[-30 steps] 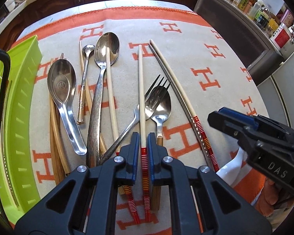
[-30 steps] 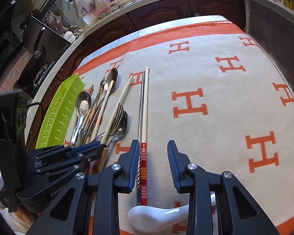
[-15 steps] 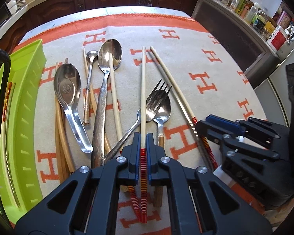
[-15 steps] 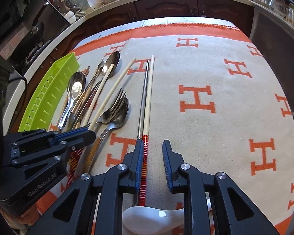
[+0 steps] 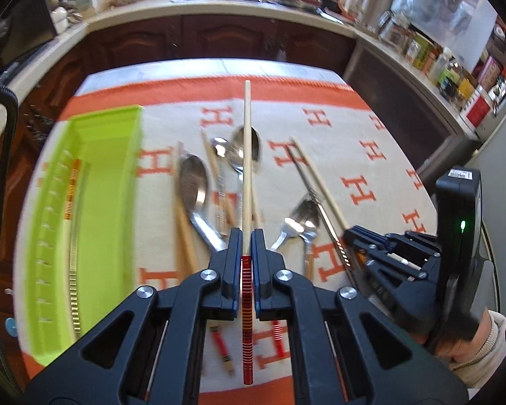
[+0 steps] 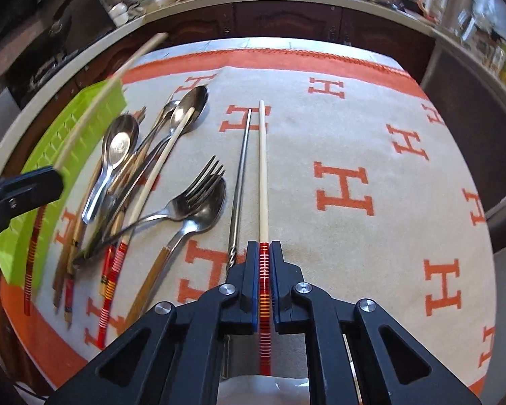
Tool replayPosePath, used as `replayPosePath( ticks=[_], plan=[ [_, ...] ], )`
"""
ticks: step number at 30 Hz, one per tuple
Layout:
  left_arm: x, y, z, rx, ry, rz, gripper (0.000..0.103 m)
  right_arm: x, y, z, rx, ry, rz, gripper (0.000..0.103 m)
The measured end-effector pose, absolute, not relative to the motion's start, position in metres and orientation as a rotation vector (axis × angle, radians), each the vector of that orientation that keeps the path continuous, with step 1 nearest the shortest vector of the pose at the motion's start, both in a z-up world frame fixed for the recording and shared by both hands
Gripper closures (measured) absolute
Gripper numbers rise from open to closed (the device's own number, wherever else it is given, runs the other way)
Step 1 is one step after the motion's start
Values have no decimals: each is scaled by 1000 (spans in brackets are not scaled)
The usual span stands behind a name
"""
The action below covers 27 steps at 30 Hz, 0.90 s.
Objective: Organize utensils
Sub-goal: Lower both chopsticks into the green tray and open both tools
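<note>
Lifted clear of the pile since a second ago, the left gripper [image 5: 247, 236] stays clamped on a red-banded chopstick [image 5: 246, 168] at frame centre. At bottom centre, the right gripper [image 6: 264, 253] has just closed on another chopstick [image 6: 262, 168] lying on the cloth [image 6: 354, 135]. Spoons [image 6: 118, 148] and fork [image 6: 199, 189] lie centre-left, green tray [image 6: 81, 128] far left.

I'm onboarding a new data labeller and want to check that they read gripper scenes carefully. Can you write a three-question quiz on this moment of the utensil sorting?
1. True or false: both grippers are shut on red-handled chopsticks.
2. Which chopstick is lifted clear of the cloth? A) the left gripper's chopstick B) the right gripper's chopstick
3. Fill in: a chopstick already lies in the ____ tray.

Key
1. True: each pair of pads presses on a striped handle.
2. A: in the right wrist view it slants in the air over the tray, while the right one lies flat beside the metal chopstick.
3. Green.
</note>
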State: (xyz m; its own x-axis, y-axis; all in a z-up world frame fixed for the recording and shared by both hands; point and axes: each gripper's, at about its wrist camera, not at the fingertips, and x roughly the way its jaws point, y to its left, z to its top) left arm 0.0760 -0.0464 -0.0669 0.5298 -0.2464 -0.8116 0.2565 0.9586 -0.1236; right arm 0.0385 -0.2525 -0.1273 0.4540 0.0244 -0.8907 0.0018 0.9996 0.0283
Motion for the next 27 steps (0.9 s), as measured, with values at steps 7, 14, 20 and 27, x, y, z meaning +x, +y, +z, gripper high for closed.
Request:
replayPosePath(
  ticks=[7, 14, 20, 27],
  plan=[
    [70, 9, -39, -22, 899, -196, 100, 43, -269, -101, 223, 1020, 21, 98],
    [64, 69, -33, -25, 863, -50, 100, 52, -239, -57, 352, 972, 160, 98],
    [63, 111, -53, -61, 907, 14, 100, 63, -170, -35, 366, 1007, 339, 98],
    [66, 123, -76, -108, 945, -7, 100, 75, -85, -41, 331, 1079, 442, 98]
  ],
)
